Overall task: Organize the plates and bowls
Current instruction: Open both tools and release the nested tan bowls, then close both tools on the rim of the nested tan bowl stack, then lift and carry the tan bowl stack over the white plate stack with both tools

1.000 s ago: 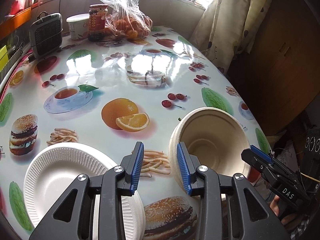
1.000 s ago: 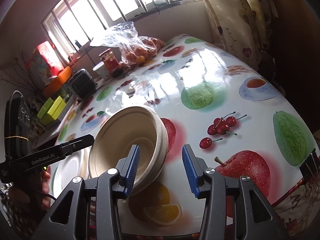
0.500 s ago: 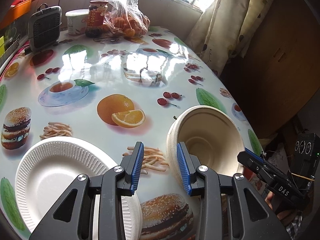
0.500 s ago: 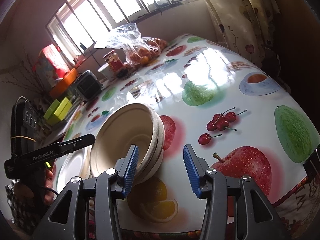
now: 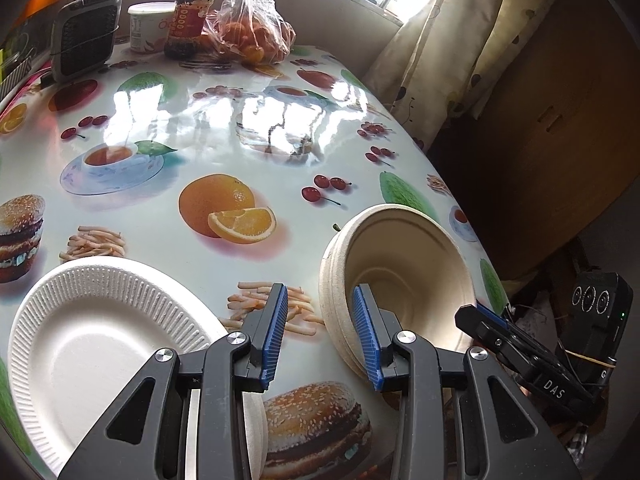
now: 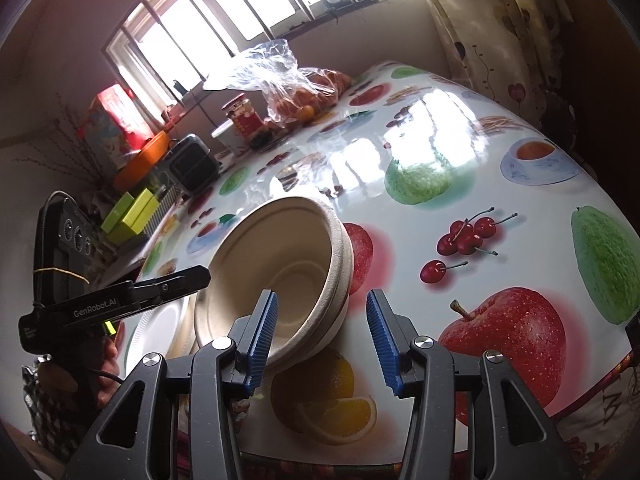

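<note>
Bowl stack [image 6: 276, 276] tilted, rim between your right gripper [image 6: 318, 336] jaws, pads clear. Left gripper [image 5: 320, 334] part-open, empty. Off-centre pinch could split stack, skid it into plate [image 5: 108, 344].

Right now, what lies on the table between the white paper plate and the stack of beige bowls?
Nothing solid: in the left wrist view the stretch between the white paper plate and the beige bowls is bare tablecloth, with only printed fries there.
</note>
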Available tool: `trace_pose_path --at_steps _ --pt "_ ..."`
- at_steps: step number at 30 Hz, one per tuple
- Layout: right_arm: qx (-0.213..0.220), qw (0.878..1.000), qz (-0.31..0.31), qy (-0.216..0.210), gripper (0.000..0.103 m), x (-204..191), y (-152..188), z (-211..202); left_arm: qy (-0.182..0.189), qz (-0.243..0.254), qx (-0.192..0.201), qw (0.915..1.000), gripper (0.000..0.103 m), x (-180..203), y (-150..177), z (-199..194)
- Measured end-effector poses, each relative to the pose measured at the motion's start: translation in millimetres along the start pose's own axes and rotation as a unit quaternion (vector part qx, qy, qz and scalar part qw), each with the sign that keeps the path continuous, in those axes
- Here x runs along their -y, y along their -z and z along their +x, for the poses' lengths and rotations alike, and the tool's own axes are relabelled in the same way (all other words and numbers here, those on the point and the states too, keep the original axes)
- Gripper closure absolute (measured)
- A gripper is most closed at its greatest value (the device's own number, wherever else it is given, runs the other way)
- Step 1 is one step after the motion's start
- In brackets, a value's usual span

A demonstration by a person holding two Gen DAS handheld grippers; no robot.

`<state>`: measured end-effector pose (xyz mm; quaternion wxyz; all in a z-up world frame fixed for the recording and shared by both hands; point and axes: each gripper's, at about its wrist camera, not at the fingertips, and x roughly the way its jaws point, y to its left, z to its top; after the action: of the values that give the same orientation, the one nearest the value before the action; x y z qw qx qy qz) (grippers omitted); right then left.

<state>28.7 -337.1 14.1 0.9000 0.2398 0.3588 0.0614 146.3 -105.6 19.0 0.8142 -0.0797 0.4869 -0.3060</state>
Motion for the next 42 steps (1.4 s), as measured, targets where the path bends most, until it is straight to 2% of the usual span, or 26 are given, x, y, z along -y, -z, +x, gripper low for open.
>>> trace_pose_path --at_steps 5,7,12,15,42 --pt "0.002 1.000 0.002 -0.002 0.058 1.8 -0.8 -0.4 0.003 0.003 0.000 1.0000 0.068 1.4 0.8 -0.5" --pt "0.002 1.000 0.005 -0.004 0.061 2.8 -1.2 -0.8 0.004 0.004 0.000 1.0000 0.068 1.9 0.9 -0.2" --pt "0.000 1.000 0.009 -0.007 0.074 4.7 -1.8 0.5 0.007 0.003 -0.007 0.9999 0.080 2.9 2.4 3.4" --pt "0.000 1.000 0.010 -0.010 0.077 4.5 -1.6 1.0 0.009 0.004 -0.008 0.9999 0.084 4.0 3.0 4.7" --pt "0.007 1.000 0.013 -0.003 0.077 4.1 -6.2 -3.5 0.015 -0.002 -0.006 0.9999 0.087 4.9 1.3 -0.9"
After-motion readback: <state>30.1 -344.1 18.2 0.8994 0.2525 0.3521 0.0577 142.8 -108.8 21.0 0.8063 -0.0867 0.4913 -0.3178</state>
